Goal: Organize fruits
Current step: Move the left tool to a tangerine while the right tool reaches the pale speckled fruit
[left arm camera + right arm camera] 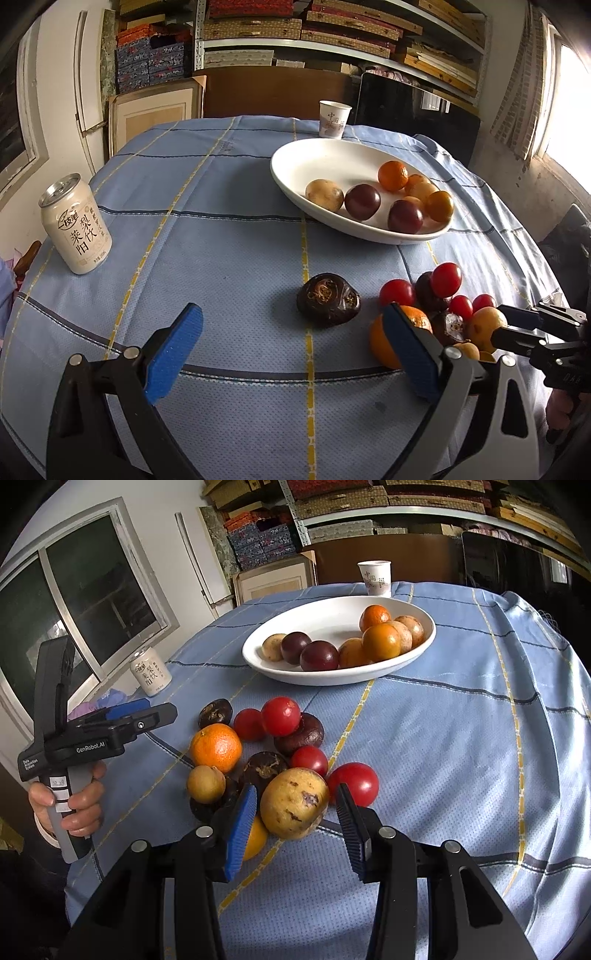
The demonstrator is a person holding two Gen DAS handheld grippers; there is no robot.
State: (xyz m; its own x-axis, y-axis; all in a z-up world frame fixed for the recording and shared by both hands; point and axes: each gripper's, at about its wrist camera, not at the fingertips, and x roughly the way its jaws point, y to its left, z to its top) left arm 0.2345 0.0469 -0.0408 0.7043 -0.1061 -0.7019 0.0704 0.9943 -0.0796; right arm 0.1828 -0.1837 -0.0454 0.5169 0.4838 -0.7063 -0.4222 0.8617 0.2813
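A white oval bowl (295, 166) (325, 618) on the blue checked cloth holds several fruits: oranges, dark plums, yellow-brown ones. A loose pile lies nearer: red tomatoes (280, 716), an orange (216, 747), dark brown fruits and a spotted yellow fruit (293, 803). My right gripper (295, 808) is open, its jaws on either side of the spotted yellow fruit, with gaps showing. My left gripper (291, 332) is open and empty, low over the cloth, a dark brown fruit (328, 299) just ahead; its right finger (410, 350) stands in front of the orange (380, 343).
A beige drink can (75, 229) (150, 675) stands at the table's left. A paper cup (333, 119) (375, 576) stands behind the bowl. Shelves of boxes and a dark chair back lie beyond the table; a window is at the left.
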